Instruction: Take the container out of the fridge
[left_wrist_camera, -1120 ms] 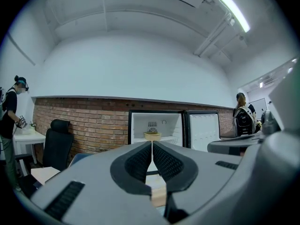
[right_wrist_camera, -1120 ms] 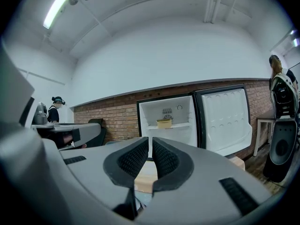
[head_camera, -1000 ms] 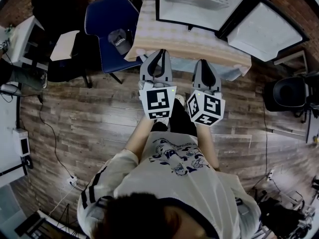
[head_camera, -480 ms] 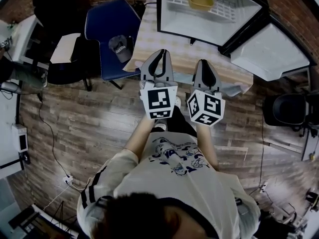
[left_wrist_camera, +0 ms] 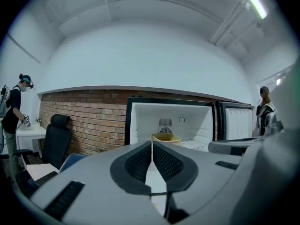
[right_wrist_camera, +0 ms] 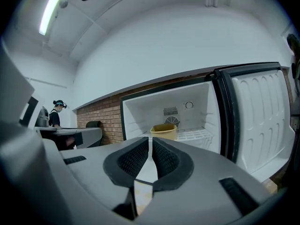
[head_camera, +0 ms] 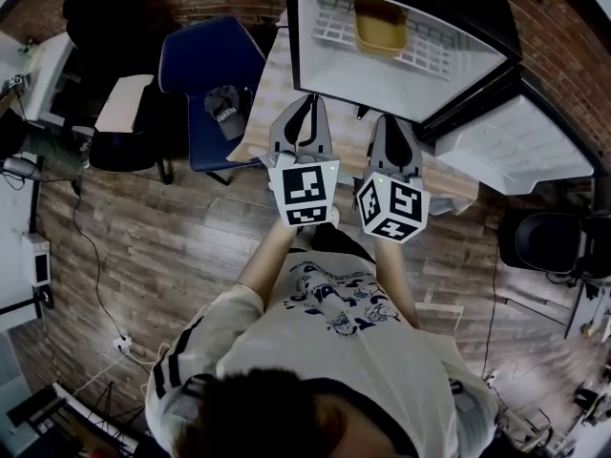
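Far ahead on the white wire shelf (head_camera: 434,53) inside the open fridge (head_camera: 320,41) sits the yellow container (head_camera: 380,25), upright, nothing touching it. Fridge door (head_camera: 520,146) swung open to the right.

Change: a second ago only a sliver of the container showed at the far edge of the head view; now the whole tub and more of the fridge interior are in view, drawn nearer to the grippers. Floor and furniture slide the same way, so I judge the person is walking up to the fridge, not reaching yet.

Left gripper (head_camera: 307,103) and right gripper (head_camera: 393,122) are held side by side in front of the chest, same as before, both pointing at the fridge. Left gripper view: tongs pressed together, nothing between them, container straight past the tips. Right gripper view: same, tongs pressed together and empty, container just right of the tips.

Both grippers are well apart from the container, hanging over the near edge of the checked table (head_camera: 272,93) the fridge stands on.

For the task: approach phase, grab not started. Next I'd expect the tongs to spread before going in over the shelf.

Left of the table: blue chair (head_camera: 200,60) with a cap (head_camera: 227,110) on the seat.
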`<state>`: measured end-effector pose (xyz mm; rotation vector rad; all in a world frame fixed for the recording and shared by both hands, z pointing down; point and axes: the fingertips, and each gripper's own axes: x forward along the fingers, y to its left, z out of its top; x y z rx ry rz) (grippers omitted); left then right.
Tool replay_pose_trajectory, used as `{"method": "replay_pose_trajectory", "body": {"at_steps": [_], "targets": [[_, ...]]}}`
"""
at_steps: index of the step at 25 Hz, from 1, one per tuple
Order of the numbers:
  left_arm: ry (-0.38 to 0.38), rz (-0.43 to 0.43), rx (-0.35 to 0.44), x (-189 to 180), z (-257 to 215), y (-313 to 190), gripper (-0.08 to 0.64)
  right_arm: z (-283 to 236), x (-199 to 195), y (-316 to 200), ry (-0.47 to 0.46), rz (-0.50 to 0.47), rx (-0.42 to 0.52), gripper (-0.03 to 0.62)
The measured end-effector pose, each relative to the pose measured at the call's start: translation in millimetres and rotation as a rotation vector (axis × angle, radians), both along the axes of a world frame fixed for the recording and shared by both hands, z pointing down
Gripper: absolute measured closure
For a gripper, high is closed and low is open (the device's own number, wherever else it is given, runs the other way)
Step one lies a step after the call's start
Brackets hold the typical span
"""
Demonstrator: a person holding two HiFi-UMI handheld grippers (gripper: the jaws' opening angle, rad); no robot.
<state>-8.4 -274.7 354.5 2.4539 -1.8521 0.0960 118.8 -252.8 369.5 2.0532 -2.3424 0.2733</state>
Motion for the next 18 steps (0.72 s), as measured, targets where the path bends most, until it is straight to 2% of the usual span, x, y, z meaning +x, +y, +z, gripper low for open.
{"method": "replay_pose_trajectory", "body": {"at_steps": [4, 9, 18], "targets": [[0.031, -0.015, -0.03, 11.5, -0.5, -33.1, 0.535, -1.9, 13.8, -30.7, -0.007, -0.01, -0.002, 0.548], [0.034, -0.052, -0.067, 26.5, 3.1, -68.3, 0.535, 3.4, 30.6, -61.6, -0.015, -0.027, -0.016, 0.546], [0.133, -0.066, -0.155, 45.5, 12.8, -115.7, 0.535, 12.2, 53.1, -97.8, -0.033, -0.042, -0.03, 0.546]]}}
